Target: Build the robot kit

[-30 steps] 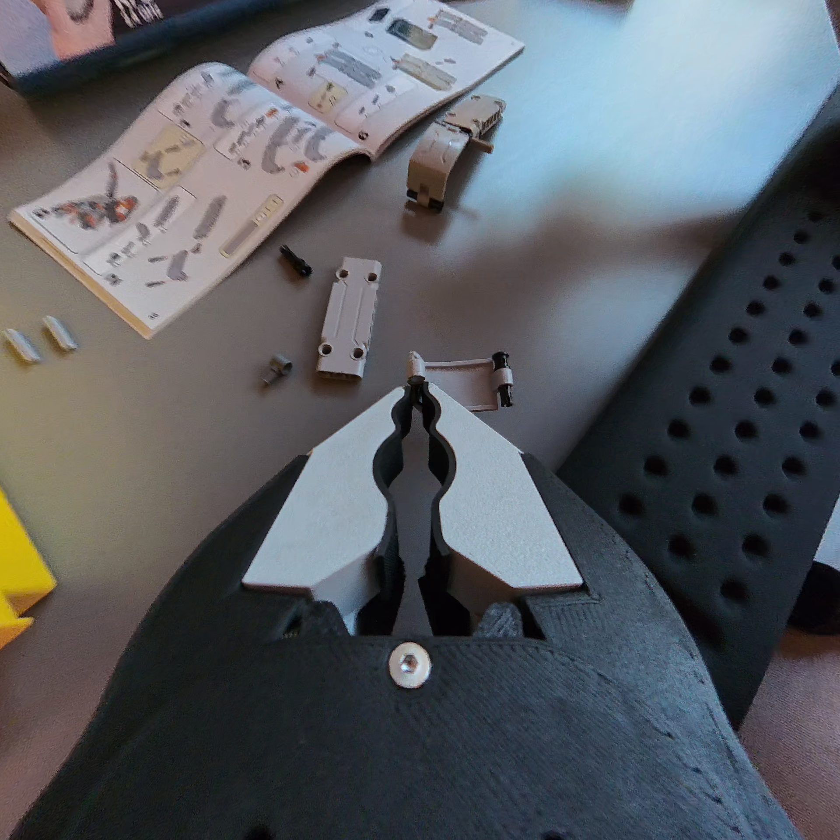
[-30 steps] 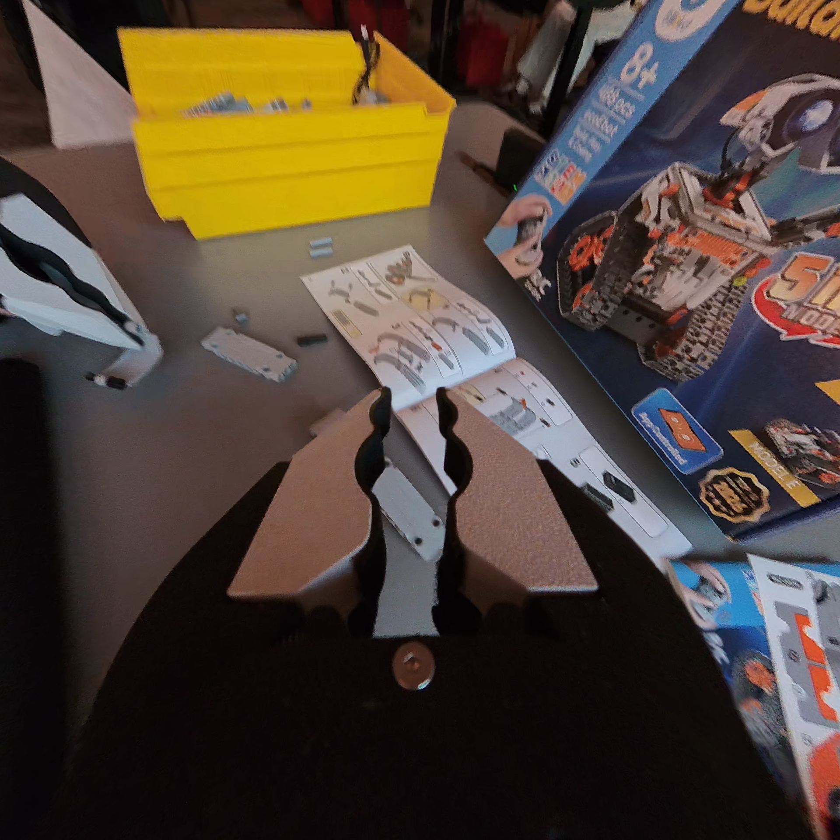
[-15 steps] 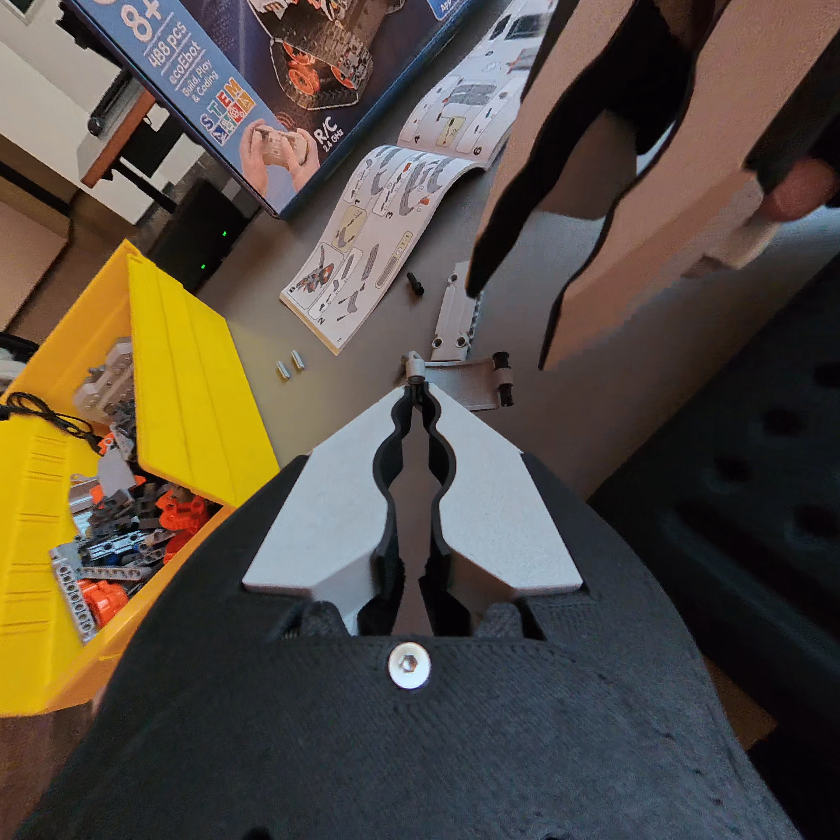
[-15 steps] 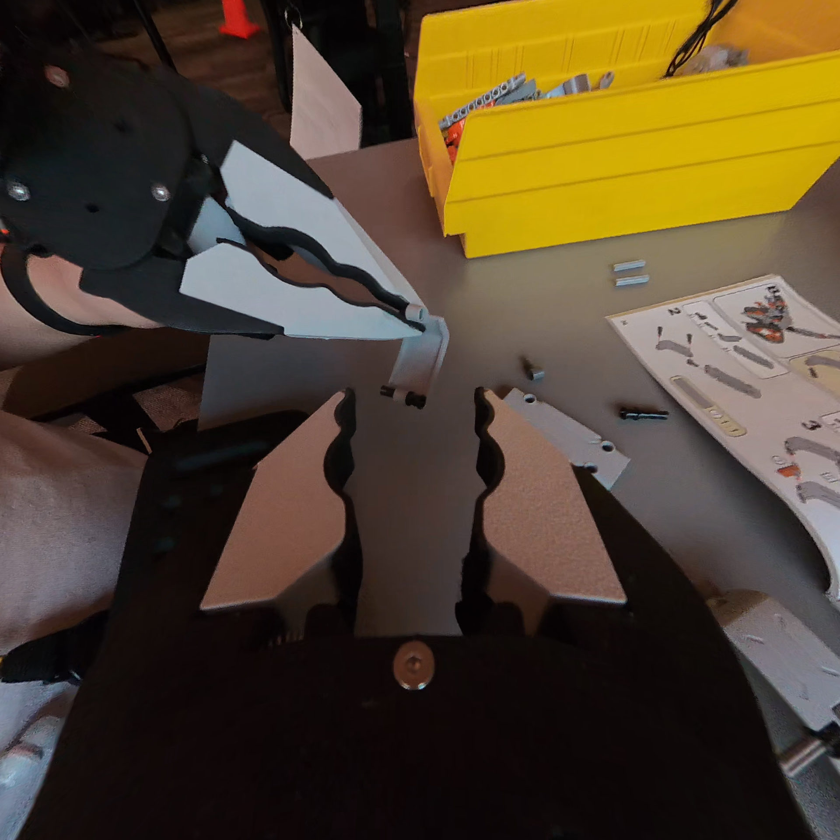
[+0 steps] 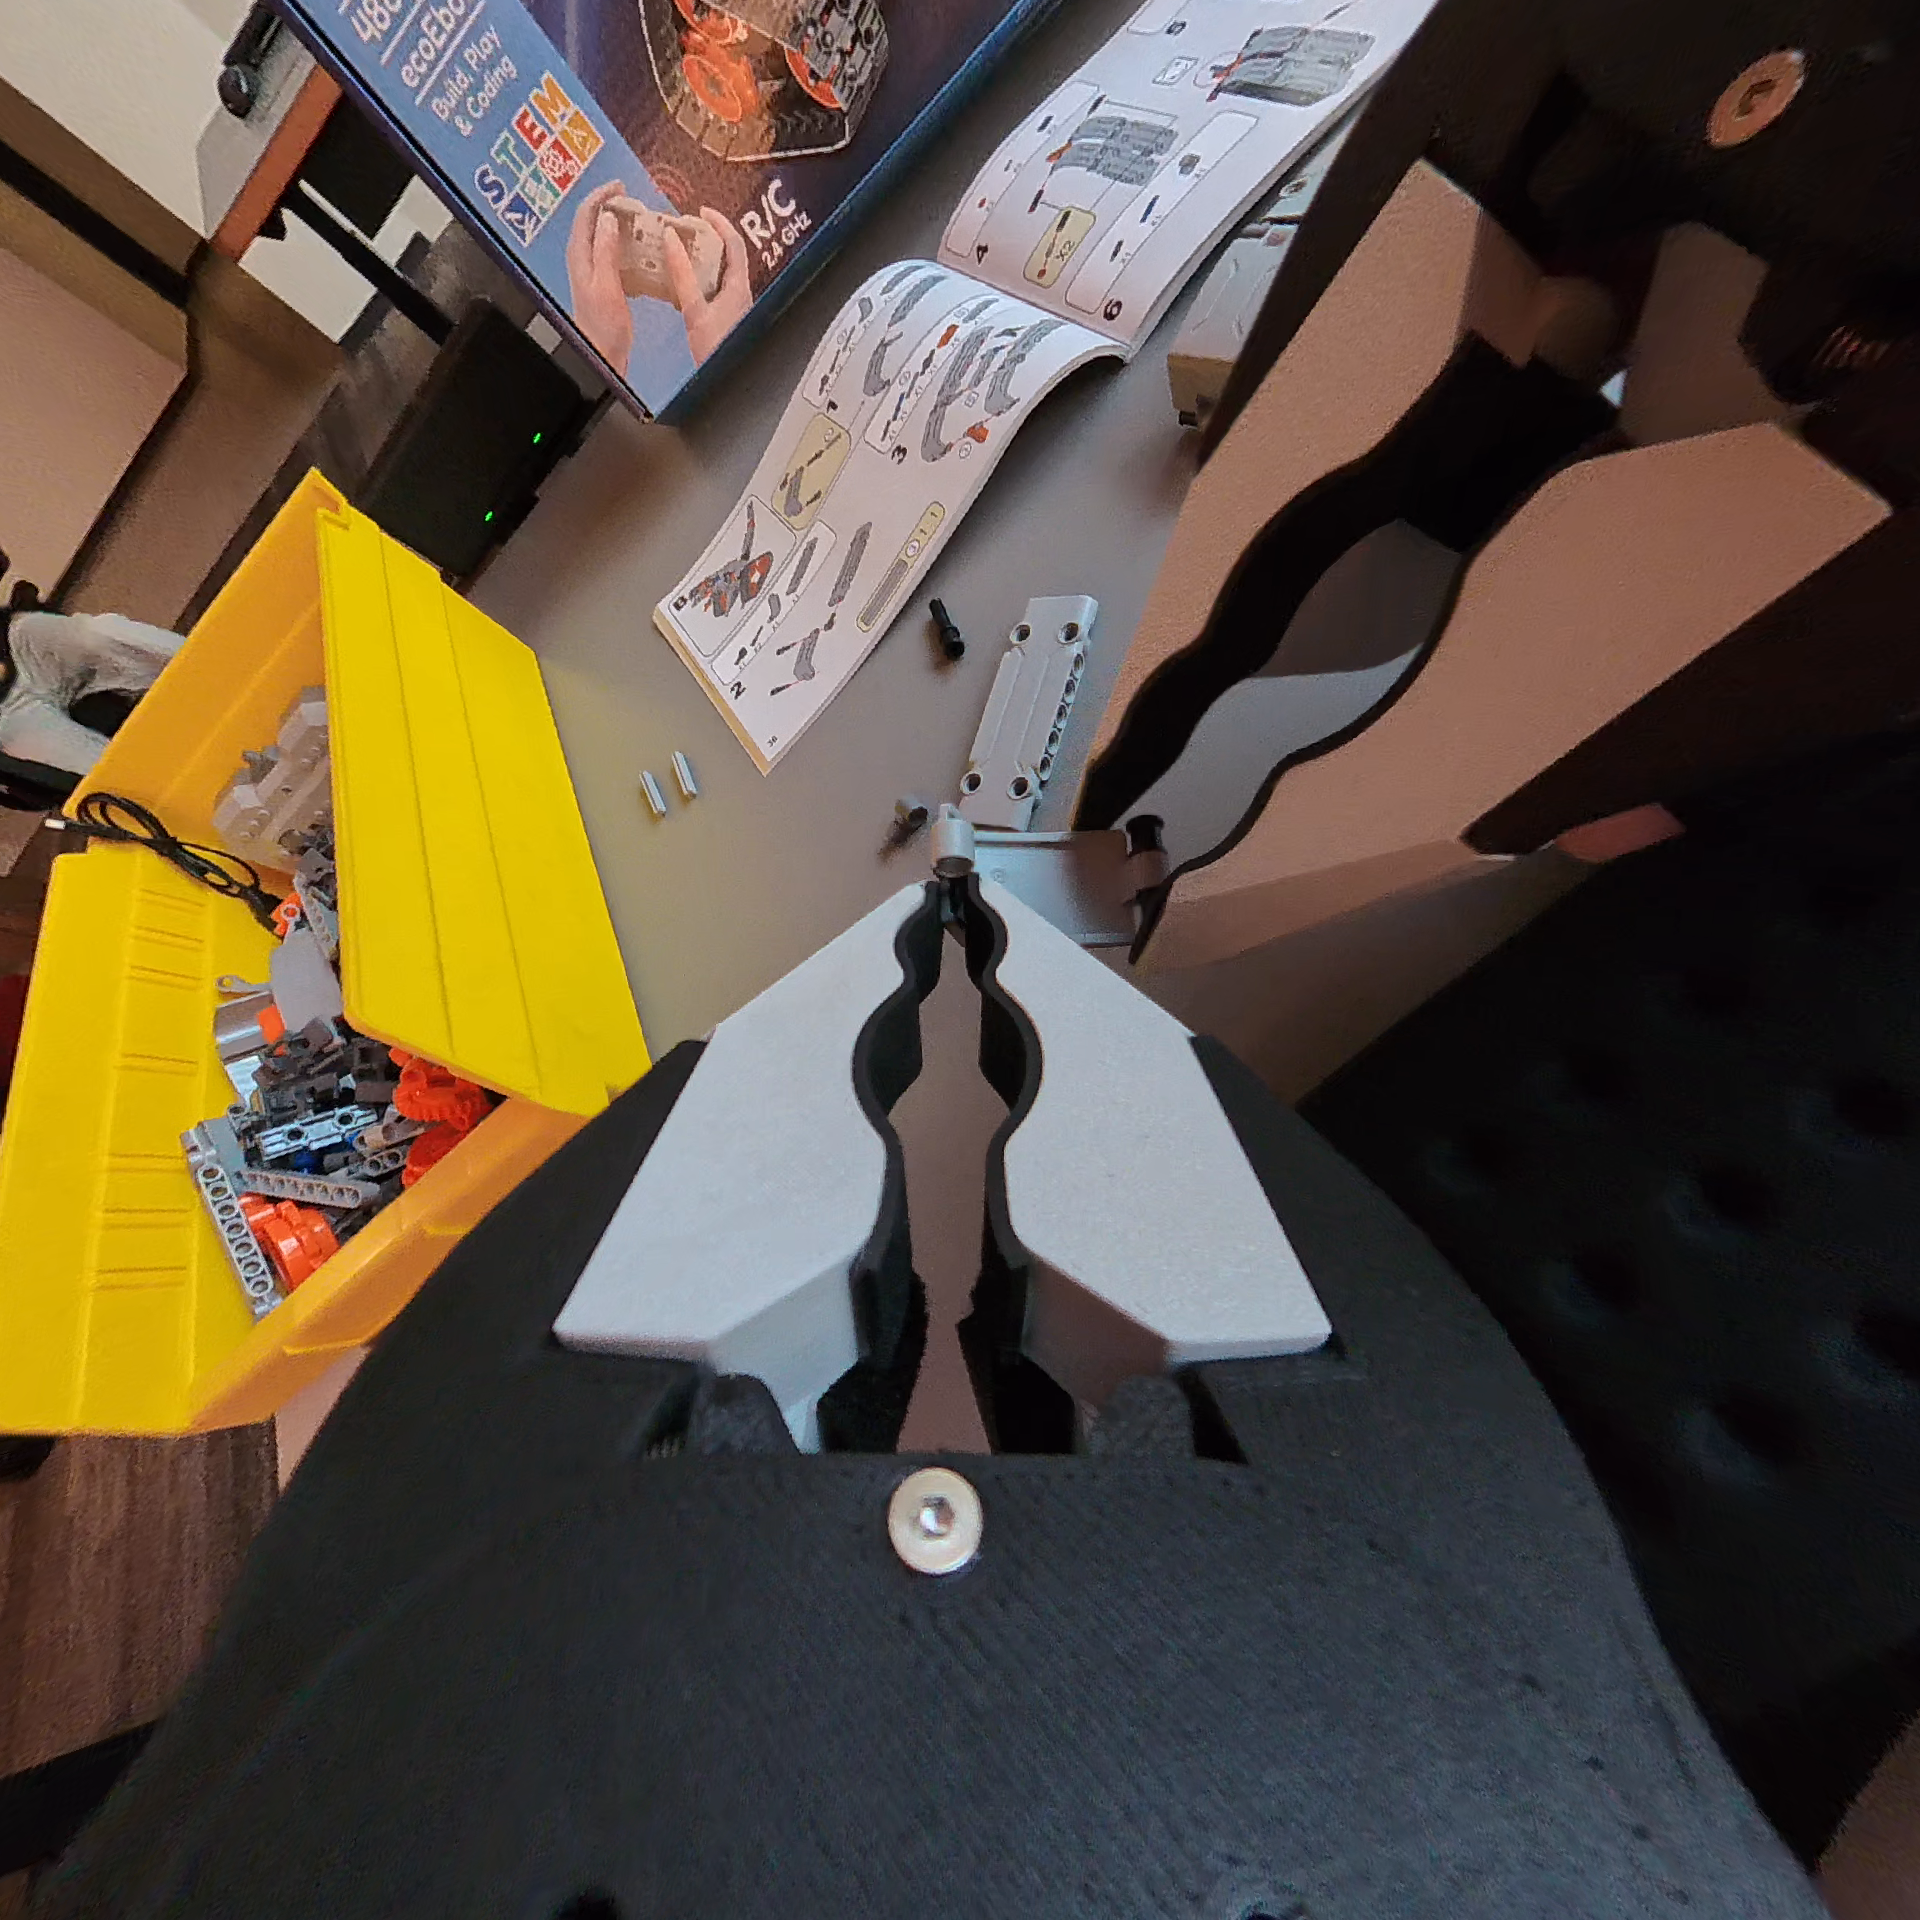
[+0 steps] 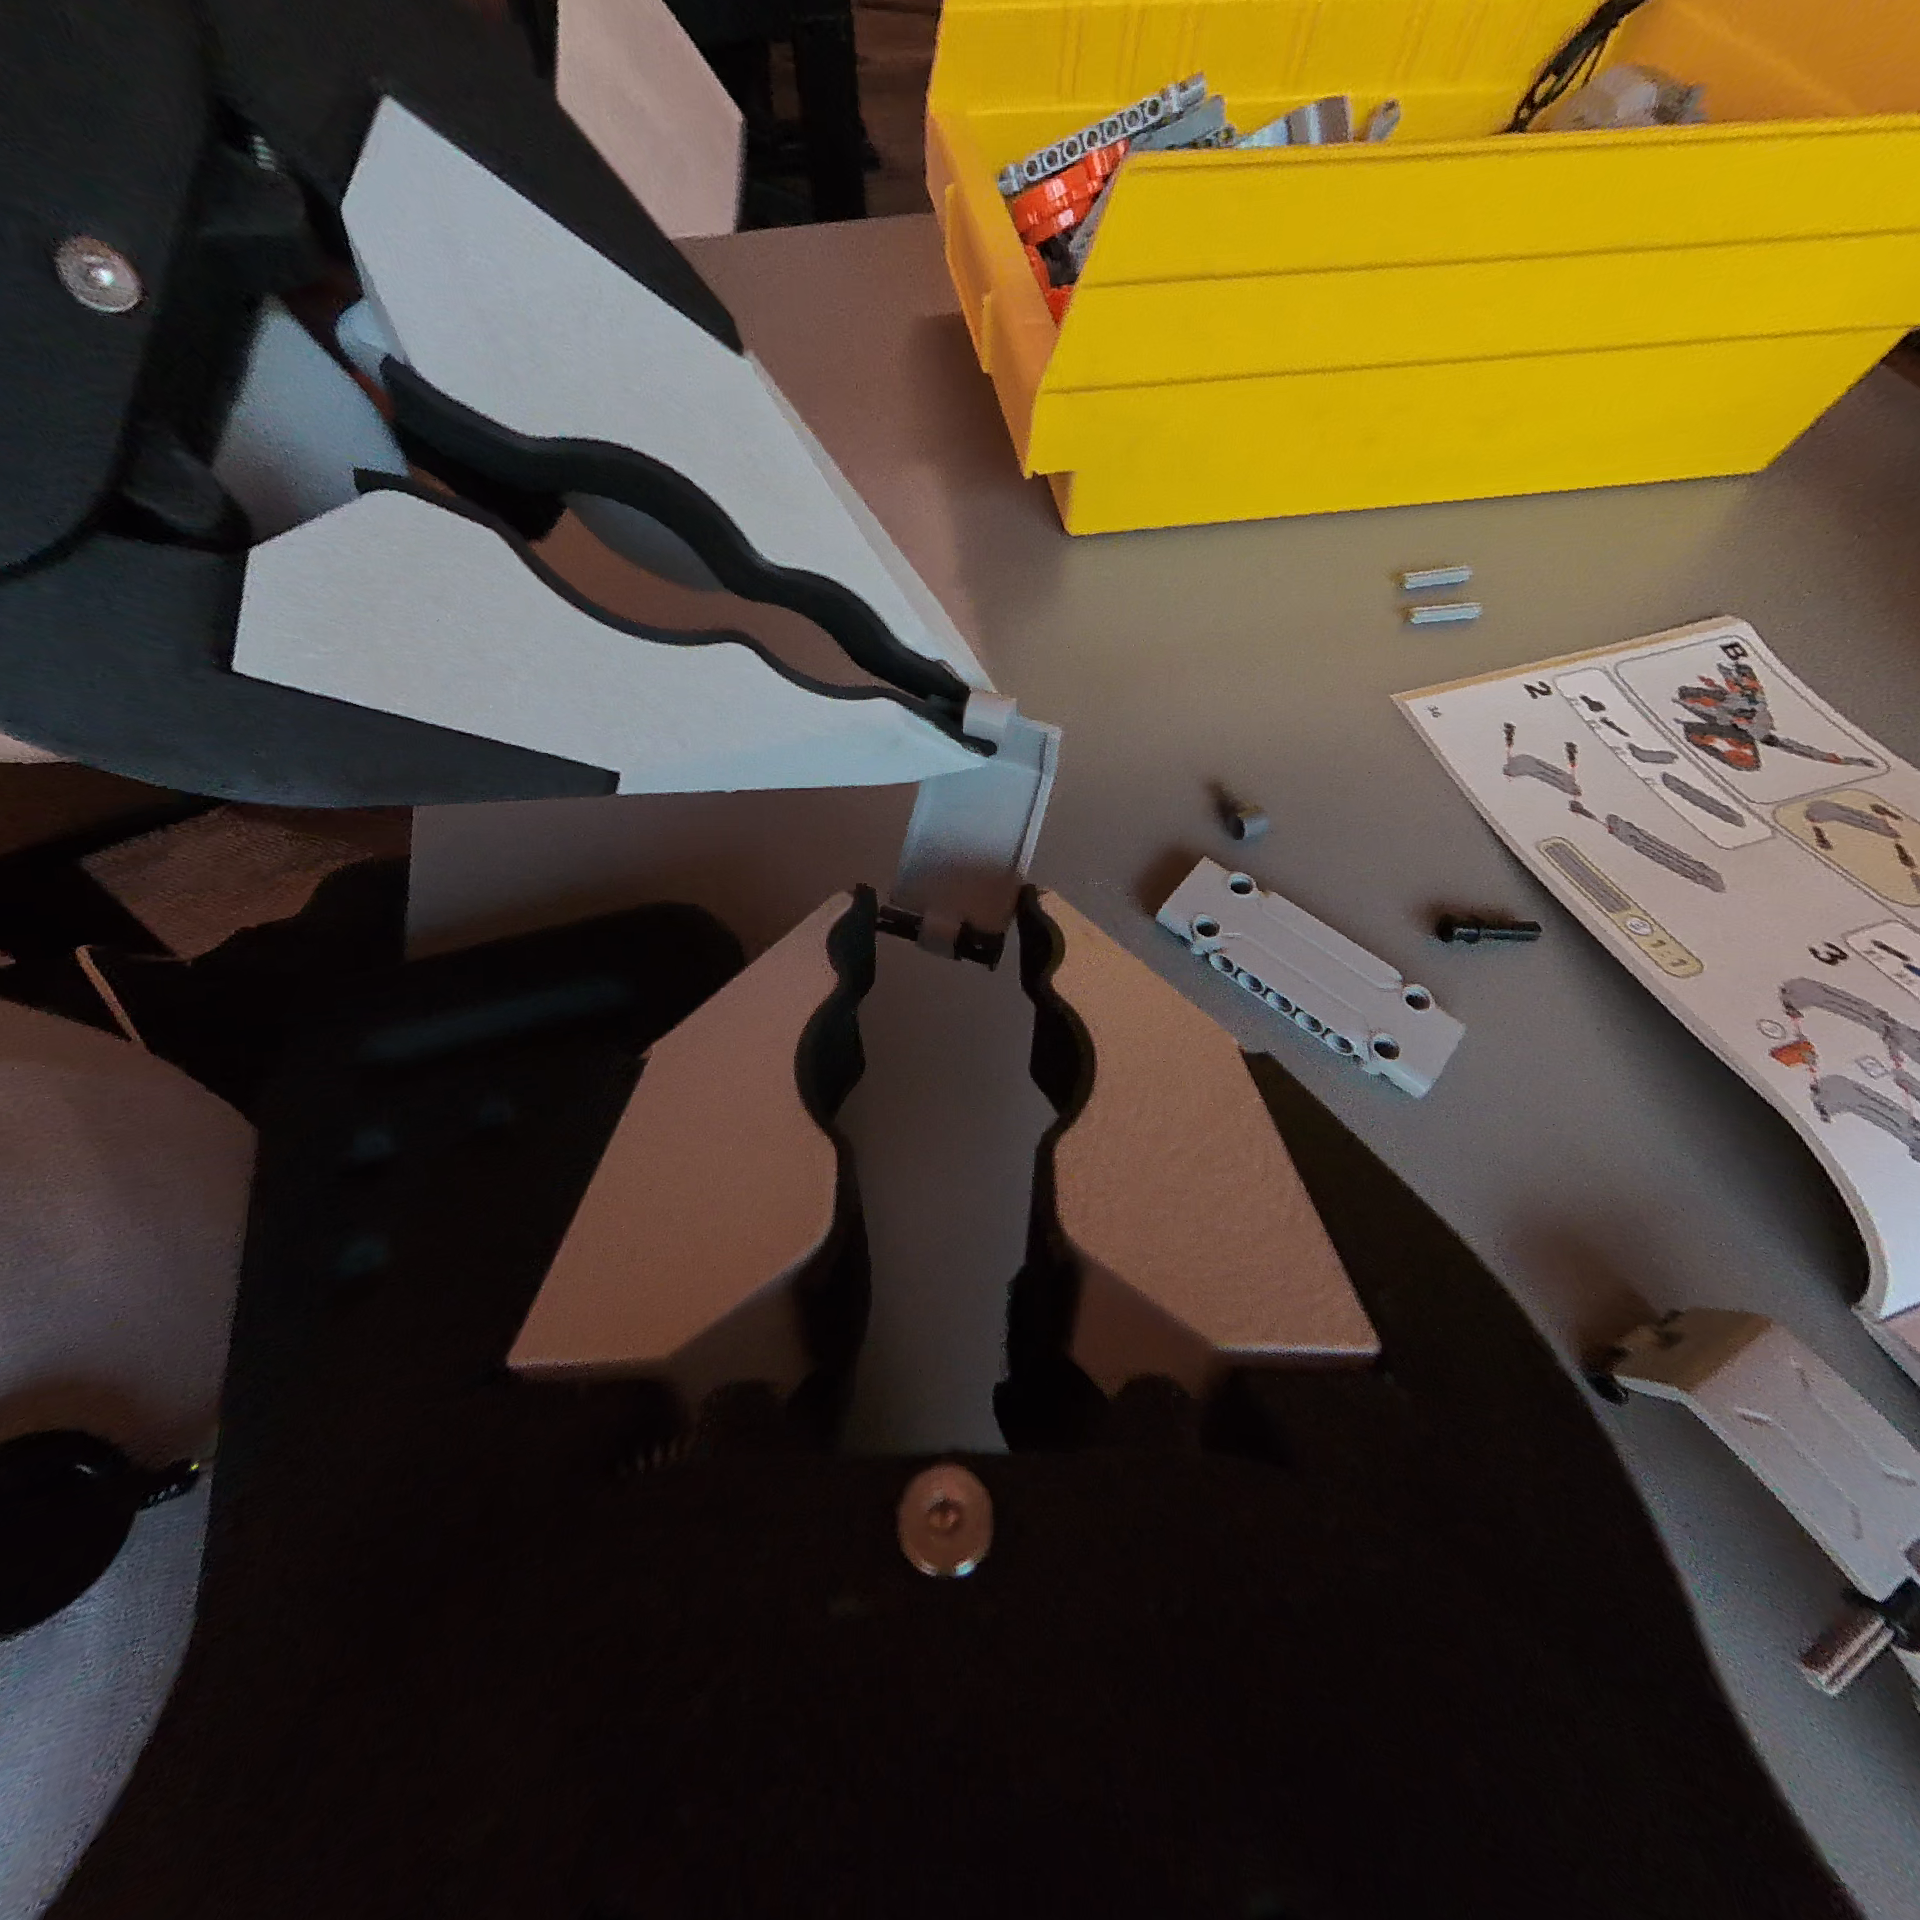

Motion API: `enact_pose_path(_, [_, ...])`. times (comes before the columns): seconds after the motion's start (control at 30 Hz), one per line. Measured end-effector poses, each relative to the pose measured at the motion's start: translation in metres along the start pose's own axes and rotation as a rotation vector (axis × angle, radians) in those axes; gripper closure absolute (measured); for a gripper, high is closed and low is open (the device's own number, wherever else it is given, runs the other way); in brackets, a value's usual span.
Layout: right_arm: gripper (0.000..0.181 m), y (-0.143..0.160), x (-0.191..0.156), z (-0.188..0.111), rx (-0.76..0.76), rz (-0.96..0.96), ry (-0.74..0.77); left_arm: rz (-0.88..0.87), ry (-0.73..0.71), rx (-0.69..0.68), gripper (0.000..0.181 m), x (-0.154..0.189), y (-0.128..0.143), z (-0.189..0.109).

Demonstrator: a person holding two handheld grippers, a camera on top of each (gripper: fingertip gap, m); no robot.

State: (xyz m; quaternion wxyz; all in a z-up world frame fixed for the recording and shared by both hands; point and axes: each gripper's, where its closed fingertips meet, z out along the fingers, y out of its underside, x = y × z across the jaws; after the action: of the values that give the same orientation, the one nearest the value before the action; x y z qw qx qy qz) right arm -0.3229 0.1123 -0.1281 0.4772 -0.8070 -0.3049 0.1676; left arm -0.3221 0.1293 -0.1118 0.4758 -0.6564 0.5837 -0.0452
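My left gripper (image 5: 951,899) is shut on a small pin at one corner of a curved light-grey panel (image 5: 1049,873) and holds it above the grey table. In the right wrist view the left gripper (image 6: 971,722) comes in from the upper left and the panel (image 6: 971,821) hangs from its tips. My right gripper (image 6: 940,920) has its pads against the two ends of the black pin with a grey bush (image 6: 935,930) at the panel's lower edge. The right gripper also shows in the left wrist view (image 5: 1127,883), at the panel's far end.
A yellow bin (image 6: 1455,312) of loose parts stands at the back. On the table lie an open instruction booklet (image 6: 1714,831), a flat grey holed panel (image 6: 1309,977), a loose black pin (image 6: 1486,928), a small grey connector (image 6: 1242,816) and a larger grey assembly (image 6: 1787,1455). The tips of both grippers are at nearly the same place.
The left gripper lifted the panel off the table and kept it. The right gripper swung over from the booklet, opened wide, then closed its pads onto the pin at the panel's free end.
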Motion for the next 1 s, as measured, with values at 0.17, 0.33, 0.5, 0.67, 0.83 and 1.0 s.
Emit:
enact_pose_path(0.17, [0.157, 0.001, -0.003, -0.001, 0.002, 0.034, -0.047, -0.063, 0.002, -0.002, 0.179, 0.002, 0.004, -0.004])
enact_pose_path(0.33, [0.153, 0.005, -0.001, 0.002, -0.007, 0.072, -0.075, -0.086, 0.019, -0.015, 0.180, 0.002, 0.001, -0.001])
enact_pose_path(0.5, [0.157, 0.002, 0.005, -0.001, 0.027, 0.161, -0.085, -0.096, 0.036, 0.012, 0.179, 0.000, -0.010, 0.002])
enact_pose_path(0.67, [0.157, -0.003, 0.010, -0.003, 0.089, 0.237, -0.130, -0.187, 0.088, 0.098, 0.167, -0.004, -0.020, 0.003])
enact_pose_path(0.83, [0.157, -0.016, 0.020, -0.017, 0.178, 0.361, -0.227, -0.344, 0.148, 0.163, 0.140, -0.021, -0.026, -0.009])
enact_pose_path(1.0, [0.157, -0.053, 0.078, -0.075, 0.466, 0.392, -0.160, -0.498, 0.446, 0.443, 0.133, -0.017, -0.062, -0.034])
